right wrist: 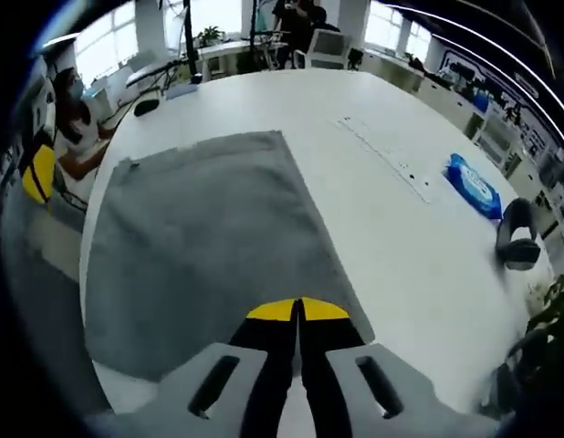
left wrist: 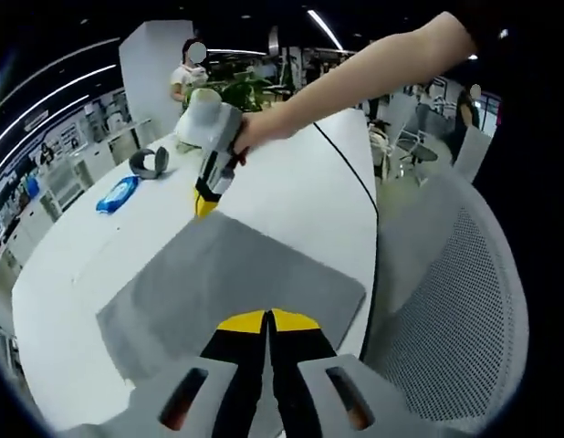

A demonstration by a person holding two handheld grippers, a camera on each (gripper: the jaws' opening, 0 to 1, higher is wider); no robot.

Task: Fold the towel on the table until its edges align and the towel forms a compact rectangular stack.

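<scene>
A grey towel (left wrist: 232, 283) lies spread flat on the white table (left wrist: 291, 173); it also shows in the right gripper view (right wrist: 204, 246). My left gripper (left wrist: 266, 318) has its yellow-tipped jaws pressed together low over the towel's near edge, by the table's rim. A hand holds my right gripper (left wrist: 205, 204), its tip down at the towel's far corner. In its own view, my right gripper (right wrist: 298, 310) is shut over the towel's near edge, close to a corner. No fold or lift shows in the cloth.
A blue wipes pack (left wrist: 116, 194) (right wrist: 472, 185) and a grey looped strap (left wrist: 150, 162) (right wrist: 517, 239) lie beyond the towel. A white mesh chair (left wrist: 455, 301) stands against the table's edge. A potted plant (left wrist: 241, 91) is at the far end.
</scene>
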